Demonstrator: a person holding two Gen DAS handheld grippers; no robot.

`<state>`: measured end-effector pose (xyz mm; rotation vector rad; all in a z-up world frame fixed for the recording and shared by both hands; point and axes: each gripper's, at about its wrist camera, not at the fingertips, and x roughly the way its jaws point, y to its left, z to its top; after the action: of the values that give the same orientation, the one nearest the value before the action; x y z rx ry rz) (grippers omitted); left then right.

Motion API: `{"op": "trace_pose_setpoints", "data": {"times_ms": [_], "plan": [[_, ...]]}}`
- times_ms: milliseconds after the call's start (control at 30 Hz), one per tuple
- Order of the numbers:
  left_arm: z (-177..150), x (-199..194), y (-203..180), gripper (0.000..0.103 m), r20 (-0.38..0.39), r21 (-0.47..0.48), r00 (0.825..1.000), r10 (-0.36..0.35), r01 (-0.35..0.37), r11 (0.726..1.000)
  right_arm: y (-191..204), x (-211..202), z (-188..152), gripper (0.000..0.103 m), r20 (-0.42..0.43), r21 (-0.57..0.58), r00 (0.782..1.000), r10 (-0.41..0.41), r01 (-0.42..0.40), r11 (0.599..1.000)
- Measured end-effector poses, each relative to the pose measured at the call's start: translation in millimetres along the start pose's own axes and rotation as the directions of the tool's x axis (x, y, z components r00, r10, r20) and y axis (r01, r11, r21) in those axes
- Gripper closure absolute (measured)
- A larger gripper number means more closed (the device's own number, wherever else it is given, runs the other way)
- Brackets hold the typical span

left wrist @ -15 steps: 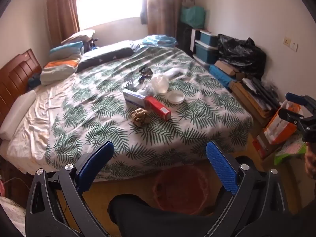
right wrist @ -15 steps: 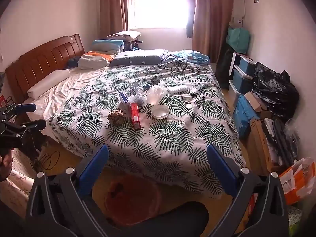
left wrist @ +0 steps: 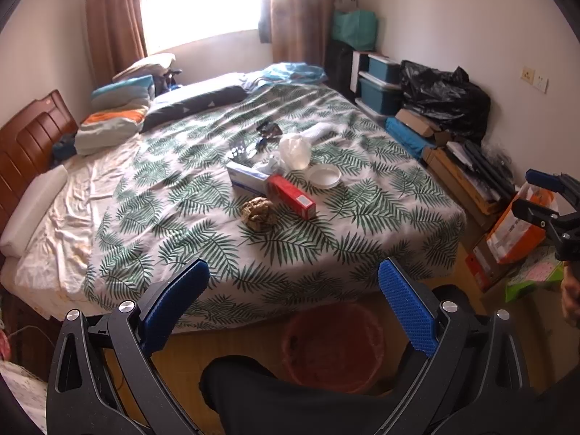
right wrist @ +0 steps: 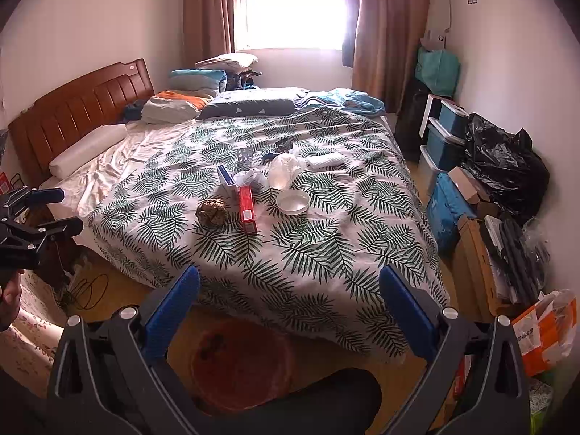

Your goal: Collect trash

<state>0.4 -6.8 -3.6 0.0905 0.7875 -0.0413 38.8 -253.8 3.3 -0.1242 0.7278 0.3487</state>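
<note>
Trash is clustered mid-bed on the leaf-print bedspread [left wrist: 326, 246]: crumpled brown wad [left wrist: 258, 213] nearest the foot edge, red box [left wrist: 291, 196] just beside it, blue-white box [left wrist: 248, 178] touching the red one at its far end, white round lid [left wrist: 323, 175], clear plastic bag [left wrist: 295, 150], small dark wrappers [left wrist: 269, 129] further back. Red bin [left wrist: 331, 348] is seen on the floor just off the foot of the bed, under both grippers.

Left gripper [left wrist: 293, 311]: jaws wide open, nothing held. Right gripper [right wrist: 290, 311]: same, spread wide and empty. Both are held well apart from the trash, above the bin.

Risks, as judged:
- Bedspread is soft and creased; fabric could be pinched along with the wad or the flat lid, dragging neighbours.
- Boxes touch, so the second could be shoved if one is grabbed off-centre.
- Clear bag is limp; slip from the pads is likely.
- Bin is partly hidden behind the person's knee, so a drop could be misjudged and land on the floor.
</note>
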Motion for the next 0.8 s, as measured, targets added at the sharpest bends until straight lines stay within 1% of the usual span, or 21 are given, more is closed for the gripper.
{"op": "trace_pose_setpoints", "data": {"times_ms": [800], "plan": [[-3.3,2.3,6.5,0.006,-0.009,-0.012,1.0,-0.002,0.002,1.0,-6.1,5.1,-5.3,0.005,-0.009,0.003,1.0,-0.006,0.006,1.0]]}}
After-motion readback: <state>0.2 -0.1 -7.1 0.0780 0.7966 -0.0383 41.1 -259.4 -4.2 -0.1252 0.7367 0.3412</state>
